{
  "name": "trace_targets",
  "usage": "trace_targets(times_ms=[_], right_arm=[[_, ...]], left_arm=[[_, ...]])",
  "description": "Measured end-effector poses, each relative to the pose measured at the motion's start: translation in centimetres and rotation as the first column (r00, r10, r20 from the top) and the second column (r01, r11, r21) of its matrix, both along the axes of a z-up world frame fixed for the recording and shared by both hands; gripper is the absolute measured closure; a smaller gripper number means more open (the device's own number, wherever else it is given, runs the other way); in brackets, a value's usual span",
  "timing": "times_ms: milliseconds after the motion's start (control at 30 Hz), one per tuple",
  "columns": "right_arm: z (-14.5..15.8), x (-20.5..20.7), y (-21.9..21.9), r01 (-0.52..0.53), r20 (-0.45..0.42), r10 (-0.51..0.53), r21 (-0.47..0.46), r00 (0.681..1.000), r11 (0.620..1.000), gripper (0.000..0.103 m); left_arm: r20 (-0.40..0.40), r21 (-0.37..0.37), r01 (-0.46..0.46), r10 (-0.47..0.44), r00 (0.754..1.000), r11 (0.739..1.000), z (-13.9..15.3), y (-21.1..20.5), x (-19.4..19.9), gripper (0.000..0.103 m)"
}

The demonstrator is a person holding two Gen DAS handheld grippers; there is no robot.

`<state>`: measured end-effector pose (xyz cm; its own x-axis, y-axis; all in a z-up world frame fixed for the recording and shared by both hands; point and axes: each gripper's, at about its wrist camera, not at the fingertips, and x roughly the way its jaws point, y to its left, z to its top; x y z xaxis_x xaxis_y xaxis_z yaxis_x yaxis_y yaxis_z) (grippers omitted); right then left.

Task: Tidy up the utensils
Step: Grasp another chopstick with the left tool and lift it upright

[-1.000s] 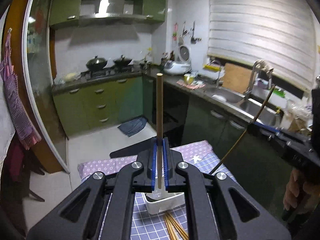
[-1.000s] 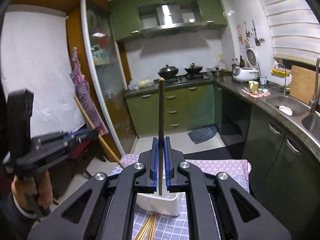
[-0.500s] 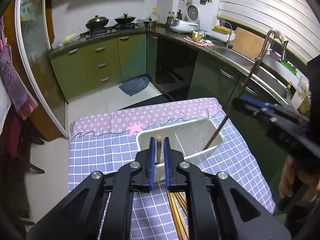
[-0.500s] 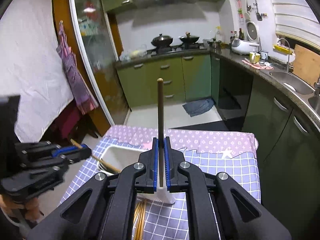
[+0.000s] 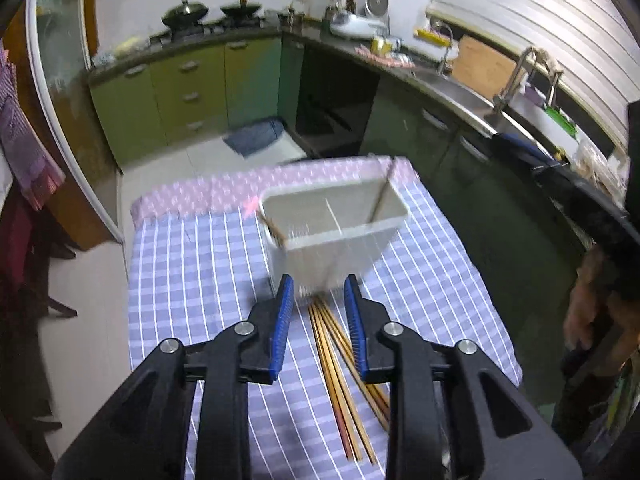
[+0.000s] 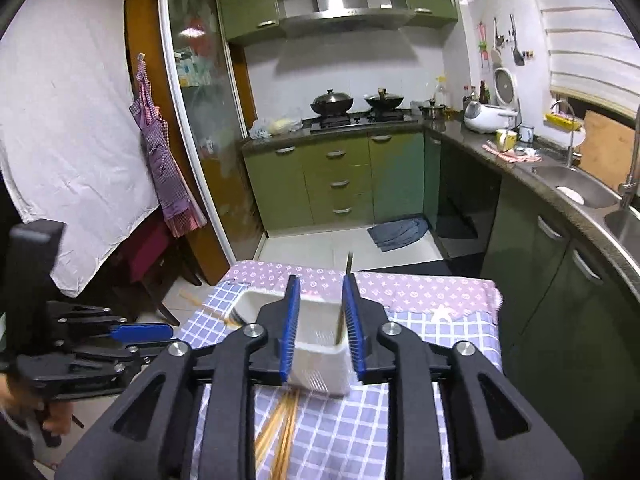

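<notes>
A white two-compartment bin (image 5: 332,236) (image 6: 316,368) stands on the checked tablecloth. One wooden chopstick (image 5: 273,229) leans in its left compartment, another (image 5: 382,196) in its right. My left gripper (image 5: 318,282) hovers just in front of the bin, its jaws opening with nothing between them. My right gripper (image 6: 320,282) hangs over the bin's right end, jaws opening; the chopstick (image 6: 346,280) stands loose in the bin by the right pad, not pinched. Several loose chopsticks (image 5: 340,364) (image 6: 282,428) lie on the cloth before the bin.
The small table (image 5: 180,280) has a purple patterned strip at its far edge and floor beyond. Green cabinets, a stove and a sink counter (image 6: 576,196) run along the back and right. A person's hand (image 5: 592,312) holds the right gripper's handle.
Both grippers sank toward the bin and let go of their upright chopsticks, which now rest in the bin. Both sets of jaws went from shut to apart.
</notes>
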<state>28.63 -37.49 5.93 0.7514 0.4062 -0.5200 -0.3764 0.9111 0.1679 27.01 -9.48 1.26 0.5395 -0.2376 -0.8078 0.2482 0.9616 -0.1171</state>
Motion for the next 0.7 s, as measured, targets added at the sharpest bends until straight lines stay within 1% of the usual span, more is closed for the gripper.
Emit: trace_targets(times_ms=[33,67,167,267,367,467,533,600,667,700], right_arm=[[-0.3,-0.9,-0.5,0.003,-0.01,-0.003,-0.018,1.0,1.0,0.071],[-0.8,-1.6,-1.0,0.004,-0.028,-0.005,-0.035,1.0,0.999,0.07],[-3.2,-2.7,-2.2,0.008,-0.104,-0.016,-0.078,0.994,0.997,0.07],[-6.9,-3.1,-3.2,0.002,-0.205,-0.028,-0.126,0.978,0.992,0.07],[-10.6,-3.0,-4.0,-0.009,-0.29,-0.034,-0.148,0.956,0.989,0.07],[-13.5,-3.0,-4.2,-0.034,-0.357,-0.021,-0.146,0.934,0.989,0.07],[-14.6,-3.3,-4.1,-0.046,-0.377,-0.013,-0.148,0.926,0.988,0.07],[-15.4,-3.3,-3.9,-0.057,-0.393,-0.005,-0.146,0.92,0.988,0.069],[-15.8,-3.3,-3.7,-0.068,-0.403,0.002,-0.148,0.915,0.987,0.065],[-15.9,-3.1,-3.6,-0.073,-0.407,0.005,-0.151,0.913,0.986,0.065]], left_arm=[[-0.009,0.001,0.003,-0.003,1.0,1.0,-0.3,0.0,-0.4,0.078],[-0.021,0.009,0.008,-0.007,1.0,1.0,-0.8,-0.1,-1.0,0.078],[-0.072,0.03,0.016,-0.014,0.997,0.999,-2.7,-0.3,-1.8,0.078],[-0.151,0.064,0.025,-0.015,0.988,0.998,-5.6,-1.0,-1.8,0.078],[-0.248,0.089,0.019,0.003,0.969,0.996,-9.3,-1.7,-0.9,0.078],[-0.319,0.109,0.021,0.015,0.948,0.994,-12.5,-2.6,-0.3,0.078],[-0.361,0.133,0.023,0.026,0.932,0.991,-14.8,-3.0,0.5,0.078],[-0.396,0.134,0.019,0.036,0.917,0.991,-16.2,-3.0,1.0,0.078],[-0.428,0.125,0.017,0.038,0.903,0.992,-17.1,-3.2,1.5,0.078],[-0.433,0.129,0.017,0.041,0.9,0.991,-17.3,-3.3,1.7,0.078]])
